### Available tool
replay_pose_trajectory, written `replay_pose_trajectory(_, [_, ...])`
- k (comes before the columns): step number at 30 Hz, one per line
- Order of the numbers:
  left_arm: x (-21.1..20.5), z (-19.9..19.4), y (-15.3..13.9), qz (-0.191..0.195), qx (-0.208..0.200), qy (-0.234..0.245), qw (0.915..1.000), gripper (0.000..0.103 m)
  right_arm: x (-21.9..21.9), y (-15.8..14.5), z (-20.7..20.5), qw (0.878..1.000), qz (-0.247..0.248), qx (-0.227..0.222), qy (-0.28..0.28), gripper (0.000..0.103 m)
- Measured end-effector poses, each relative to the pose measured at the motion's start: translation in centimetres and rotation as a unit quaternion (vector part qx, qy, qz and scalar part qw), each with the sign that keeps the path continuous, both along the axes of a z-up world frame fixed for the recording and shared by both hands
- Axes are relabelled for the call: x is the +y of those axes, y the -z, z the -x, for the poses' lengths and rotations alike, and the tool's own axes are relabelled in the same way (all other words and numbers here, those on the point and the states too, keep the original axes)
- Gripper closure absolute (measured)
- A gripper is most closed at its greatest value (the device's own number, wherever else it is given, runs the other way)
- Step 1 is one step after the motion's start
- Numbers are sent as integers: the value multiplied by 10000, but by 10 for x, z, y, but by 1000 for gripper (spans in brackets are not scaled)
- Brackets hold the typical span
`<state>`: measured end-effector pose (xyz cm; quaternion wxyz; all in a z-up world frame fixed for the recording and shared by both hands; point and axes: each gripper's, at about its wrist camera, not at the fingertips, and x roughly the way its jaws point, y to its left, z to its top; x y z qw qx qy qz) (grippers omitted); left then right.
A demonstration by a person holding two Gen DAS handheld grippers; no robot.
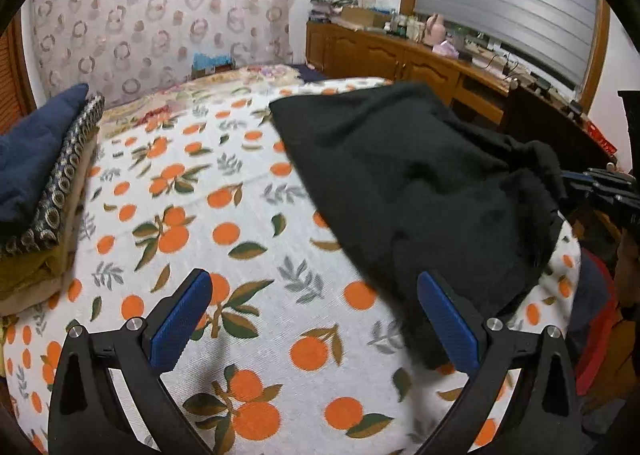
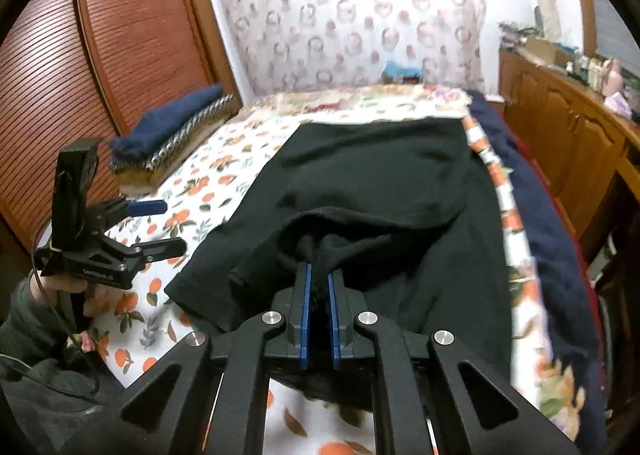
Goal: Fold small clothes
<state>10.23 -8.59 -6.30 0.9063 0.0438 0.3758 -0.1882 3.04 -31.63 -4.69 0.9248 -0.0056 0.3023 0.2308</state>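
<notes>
Nearest us, our right claw is clenched on a bunched fold of the black garment, which lies across the orange-print bed cover. Left of the garment, our left claw hangs released and empty. Beyond it sits a stack of folded clothes. With one pinch only, we judge the fabric may drag crooked.

Left tongs wide, right tongs clamped
</notes>
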Motion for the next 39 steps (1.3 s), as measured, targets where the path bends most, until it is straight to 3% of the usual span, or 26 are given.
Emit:
replay_pose_trajectory(5, [-11,6,-6,17,-114,175,9998,0,-31,-8,23,9994,103,-109,320,96])
replay_pose_trajectory(10, [-19,6,-4,6,-64,267,9996,0,-51,13,27,9965,322,219,734,96])
replay_pose_trajectory(11, [-21,6,-4,-5,-61,270,9996,0,-52,16,27,9958,343,260,806,94])
replay_pose_trajectory(15, [-23,5,-5,19,-54,262,9996,0,-61,11,31,9929,214,196,1155,66])
replay_pose_trajectory(20, [-27,5,-5,28,-54,240,9997,0,-41,5,24,9943,114,48,1063,66])
replay_pose_trajectory(26, [-30,6,-4,4,-52,259,9997,0,-5,25,7,9949,519,183,844,62])
replay_pose_trajectory(31, [-32,5,-1,39,2,263,9996,0,0,37,-2,9934,681,416,825,62])
replay_pose_trajectory(34, [-33,5,0,44,22,279,9996,0,-2,34,-1,9942,716,364,719,88])
replay_pose_trajectory(39, [-34,7,1,36,17,298,9995,0,-25,13,10,9950,576,128,806,94])
